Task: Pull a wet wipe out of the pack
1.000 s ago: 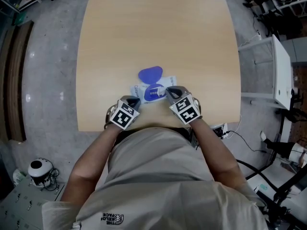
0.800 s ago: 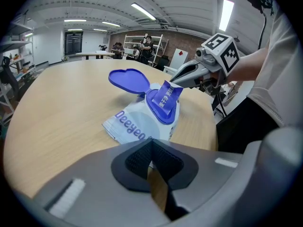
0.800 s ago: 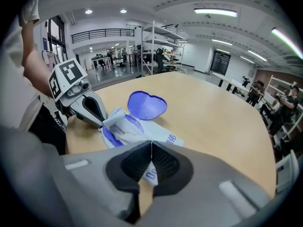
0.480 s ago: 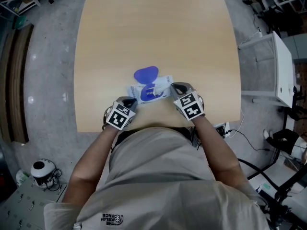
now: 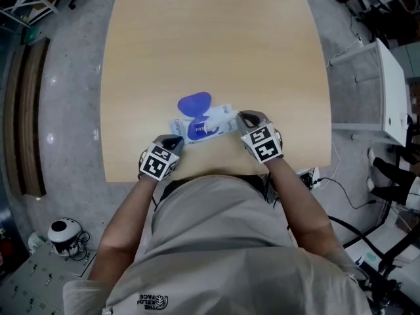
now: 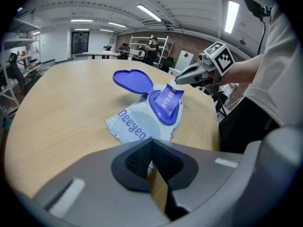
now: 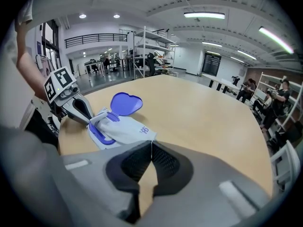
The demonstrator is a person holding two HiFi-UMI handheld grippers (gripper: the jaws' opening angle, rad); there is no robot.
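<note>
A white wipe pack point(image 5: 178, 125) with its blue lid point(image 5: 195, 102) flipped open lies near the table's front edge. My left gripper point(image 5: 176, 140) is shut on the pack's near-left corner point(image 6: 137, 124), which runs in between its pads. My right gripper point(image 5: 241, 117) is shut at the pack's right end. A white sheet point(image 7: 125, 129), seemingly the wet wipe, drapes over the blue opening rim point(image 7: 98, 132) and reaches into the right jaws. In the left gripper view a purple printed flap point(image 6: 169, 97) stands up from the opening toward the right gripper point(image 6: 179, 81).
The light wooden table point(image 5: 210, 44) stretches away behind the pack. Its front edge lies just under both hands, against the person's body. A white stand point(image 5: 387, 90) is on the floor to the right, with cables below it.
My right gripper has moved right, away from the pack's opening toward its right end, and the white sheet now stretches out after it. The left gripper has kept its hold on the pack.
</note>
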